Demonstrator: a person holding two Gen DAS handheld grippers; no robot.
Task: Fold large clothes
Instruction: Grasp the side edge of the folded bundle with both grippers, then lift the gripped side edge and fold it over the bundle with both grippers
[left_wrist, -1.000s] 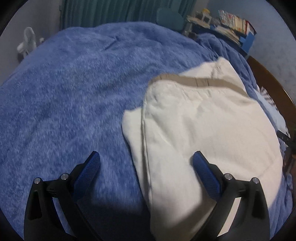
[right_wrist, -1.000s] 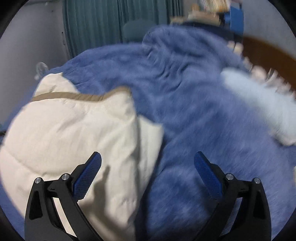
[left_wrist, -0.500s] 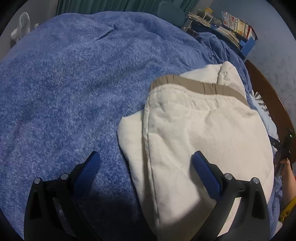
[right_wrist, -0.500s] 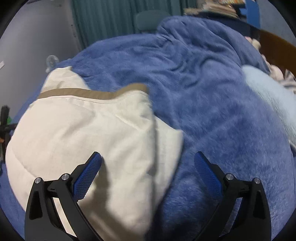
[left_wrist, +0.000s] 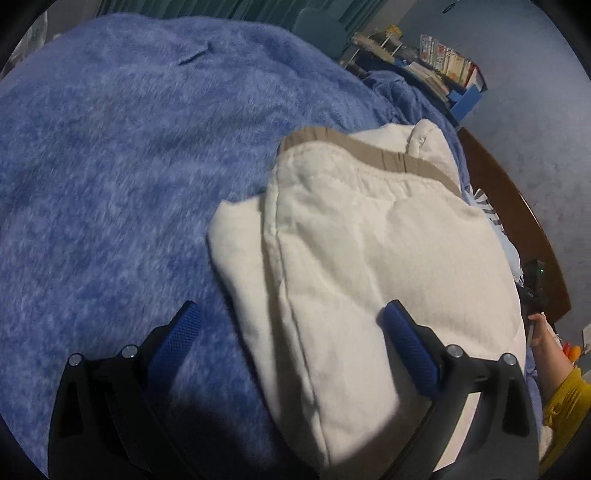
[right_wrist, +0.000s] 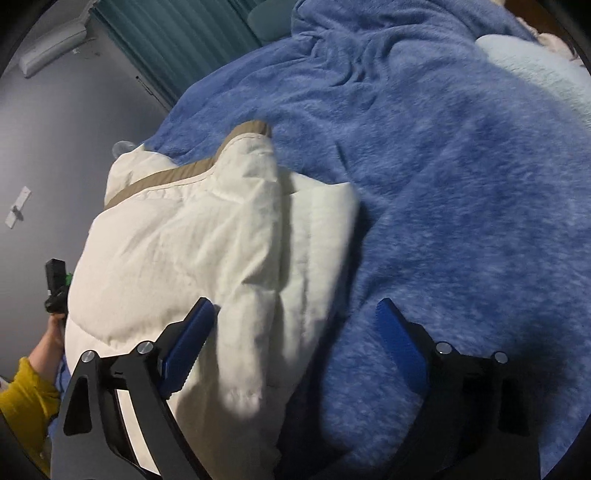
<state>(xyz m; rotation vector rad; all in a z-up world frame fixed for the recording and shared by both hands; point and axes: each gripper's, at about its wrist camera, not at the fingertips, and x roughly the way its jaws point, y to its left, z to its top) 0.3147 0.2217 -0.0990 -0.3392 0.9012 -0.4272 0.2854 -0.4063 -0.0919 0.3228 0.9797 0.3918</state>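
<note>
A cream padded garment (left_wrist: 369, 266) with a tan band along its far edge lies folded into a thick bundle on a blue fleece blanket (left_wrist: 110, 166). It also shows in the right wrist view (right_wrist: 207, 258). My left gripper (left_wrist: 291, 332) is open and empty, its jaws straddling the bundle's left folded edge, close above it. My right gripper (right_wrist: 295, 325) is open and empty, its jaws straddling the bundle's right edge. The bundle's near end is hidden under both grippers.
The blue blanket (right_wrist: 461, 184) covers the whole bed. A pale blue pillow (right_wrist: 535, 74) lies at the far right. A brown wooden bed frame (left_wrist: 517, 221) runs along the right. Teal curtains (right_wrist: 177, 40) and a cluttered shelf (left_wrist: 436, 70) stand behind.
Both grippers have moved closer to the folded garment and tilted, so it fills more of each view. Both stay open. The garment has not changed shape.
</note>
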